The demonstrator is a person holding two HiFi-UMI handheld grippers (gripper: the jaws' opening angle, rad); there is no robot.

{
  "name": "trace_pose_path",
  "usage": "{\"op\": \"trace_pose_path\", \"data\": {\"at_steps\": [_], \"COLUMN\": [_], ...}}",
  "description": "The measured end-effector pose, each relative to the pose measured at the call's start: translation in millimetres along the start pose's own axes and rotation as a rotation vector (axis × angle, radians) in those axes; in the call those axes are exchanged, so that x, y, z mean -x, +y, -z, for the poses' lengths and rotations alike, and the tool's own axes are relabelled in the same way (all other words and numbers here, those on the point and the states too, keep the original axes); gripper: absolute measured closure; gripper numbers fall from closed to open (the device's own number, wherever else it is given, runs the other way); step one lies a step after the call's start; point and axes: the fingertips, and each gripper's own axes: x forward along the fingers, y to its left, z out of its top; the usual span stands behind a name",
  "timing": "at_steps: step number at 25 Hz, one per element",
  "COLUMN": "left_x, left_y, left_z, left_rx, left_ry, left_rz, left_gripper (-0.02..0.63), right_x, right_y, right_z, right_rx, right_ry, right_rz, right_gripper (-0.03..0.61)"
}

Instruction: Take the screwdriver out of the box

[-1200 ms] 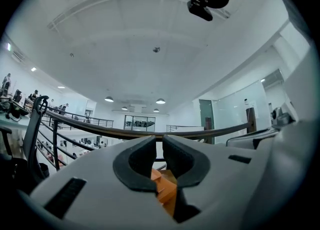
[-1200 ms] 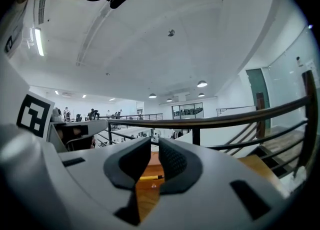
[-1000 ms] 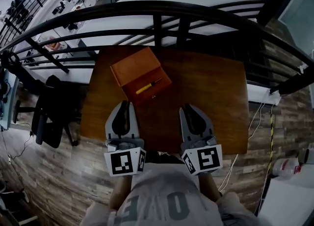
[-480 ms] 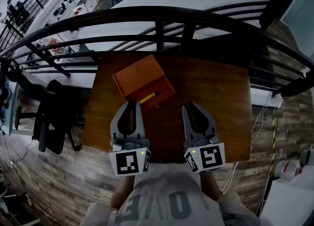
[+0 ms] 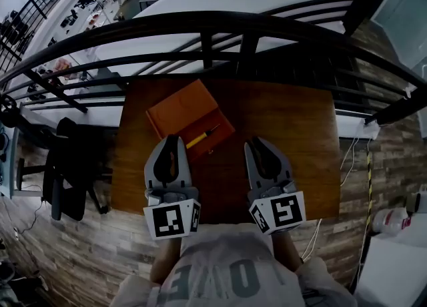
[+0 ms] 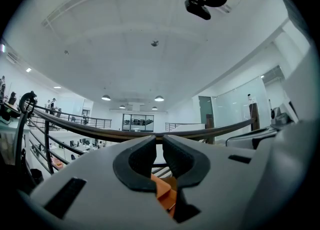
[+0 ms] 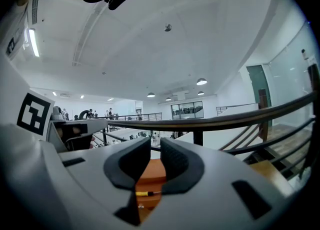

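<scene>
An orange box (image 5: 181, 105) lies open on the wooden table (image 5: 287, 125), its lid swung back to the far left. A screwdriver (image 5: 201, 138) with a yellow handle rests in the tray. My left gripper (image 5: 171, 141) is shut and empty, its tips just short of the box's near corner. The right gripper (image 5: 256, 144) is also shut and empty, over bare table to the right of the box. Past the shut jaws of the right gripper (image 7: 155, 144) I see the box (image 7: 150, 171) and the screwdriver (image 7: 144, 193). Below the left gripper (image 6: 159, 141), only an orange piece of the box (image 6: 164, 196) shows.
A black metal railing (image 5: 220, 25) runs along the table's far side, with an open floor below it. A black chair (image 5: 67, 165) stands left of the table. Cables (image 5: 347, 159) hang at the right edge. The person's torso is against the near edge.
Both grippers have moved forward over the table, so the box now lies closer to their tips. Both stayed shut. The box and screwdriver have not moved.
</scene>
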Motion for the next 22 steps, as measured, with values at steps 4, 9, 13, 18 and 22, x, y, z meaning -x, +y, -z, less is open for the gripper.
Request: {"op": "trace_pose_path", "data": {"at_steps": [4,9,13,18,22], "left_x": [-6,-9,-9,-6,3], "left_y": [1,6,14,33,40], "left_z": [1,6,16,34,54], "left_rx": [0.0,-0.002,-0.006,0.017,0.057], "left_ry": [0.002,0.008,0.026,0.067,0.12], "left_rz": [0.008,0.008,-0.01,-0.047,-0.097], "left_gripper": [0.565,0.565,0.565,0.565,0.565], "right_x": [-8,-29,-51,-81,-99], "right_y": [0,12,28,52,64], "right_z": [-3,0,8,37,71], "right_rx": [0.041,0.17,0.339,0.587,0.77], "right_ry": [0.01,0.08,0.165,0.298,0.402], "right_rz": [-0.024,-0.172,-0.327,-0.515,-0.682], "right_gripper": [0.523,0.415,0.39,0.387,0.387]}}
